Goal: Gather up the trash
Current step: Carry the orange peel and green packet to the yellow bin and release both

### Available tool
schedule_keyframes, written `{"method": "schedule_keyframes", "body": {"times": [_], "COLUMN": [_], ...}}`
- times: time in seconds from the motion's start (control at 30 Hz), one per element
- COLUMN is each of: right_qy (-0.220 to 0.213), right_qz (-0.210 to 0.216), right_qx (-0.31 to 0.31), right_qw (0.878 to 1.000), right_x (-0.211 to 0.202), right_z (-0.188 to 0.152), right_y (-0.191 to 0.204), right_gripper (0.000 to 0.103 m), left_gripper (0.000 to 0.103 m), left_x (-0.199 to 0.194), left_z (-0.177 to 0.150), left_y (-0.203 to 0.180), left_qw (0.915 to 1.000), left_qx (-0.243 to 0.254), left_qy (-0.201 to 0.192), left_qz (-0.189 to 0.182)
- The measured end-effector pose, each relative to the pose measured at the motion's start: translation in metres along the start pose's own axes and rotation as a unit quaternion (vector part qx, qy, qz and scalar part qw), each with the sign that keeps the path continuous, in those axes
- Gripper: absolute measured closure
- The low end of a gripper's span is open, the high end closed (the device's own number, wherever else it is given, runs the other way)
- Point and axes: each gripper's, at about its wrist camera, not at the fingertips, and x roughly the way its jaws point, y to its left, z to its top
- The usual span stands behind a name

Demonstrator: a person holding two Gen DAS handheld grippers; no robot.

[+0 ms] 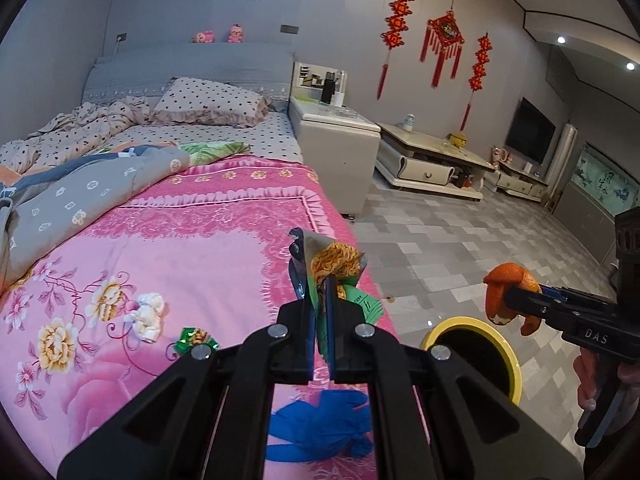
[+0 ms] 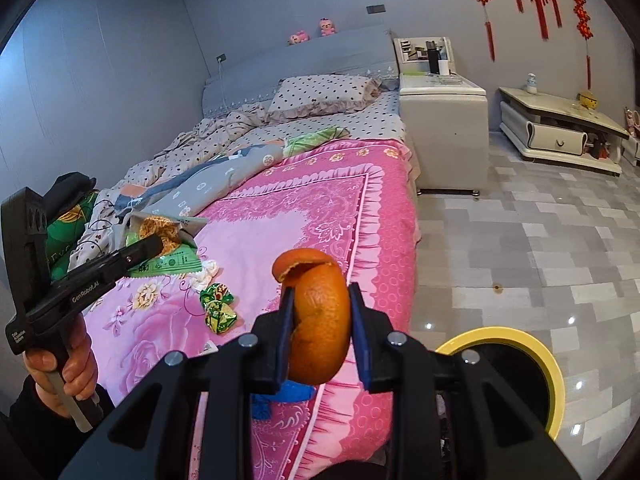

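Orange peel upright in right tongs

The blanket on the bed is pink, with a darker pink frilled border and white and yellow flowers near its left edge. The pillow and the sheet are pale with dark dots. A grey quilt carries small white flower marks. The snack packet is green and silver with an orange noodle picture. The orange peel is bright orange, paler inside. A candy wrapper is shiny green and gold, a tissue is white, and a glove at the blanket's near edge is blue. The bin has a yellow rim and a black inside. Both grippers are black with blue pads. The wall knots are red, the floor has grey and white tiles
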Motion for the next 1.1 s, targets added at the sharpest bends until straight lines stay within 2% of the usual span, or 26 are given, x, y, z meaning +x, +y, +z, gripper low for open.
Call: {"method": "schedule_keyframes", "body": {"times": [0.33,0.63,1.1], "right_qy": [-0.02,-0.015,0.006], "right_qz": [-0.048,-0.077,-0.091], "right_qx": [0.048,0.091,0.145], "right_qw": [0.998,0.993,0.985], "right_x": [-0.043,-0.056,-0.041], "right_z": [-0.014,-0.038,-0.069], "right_y": [-0.066,-0.121,-0.178], "right_gripper": [0.078,0.078,0.078], "left_gripper": [0.1,0.1,0.1], "left_x": [0.028,0.064,0.122], "left_z": [-0.01,-0.029,-0.066], "left_y": [-0.09,-0.149,-0.186], "left_qw": [0.9968,0.991,0.983], "left_qx": [0.04,0.071,0.086], "left_qy": [0.024,0.061,0.119], "left_qz": [-0.065,-0.095,-0.11]}}
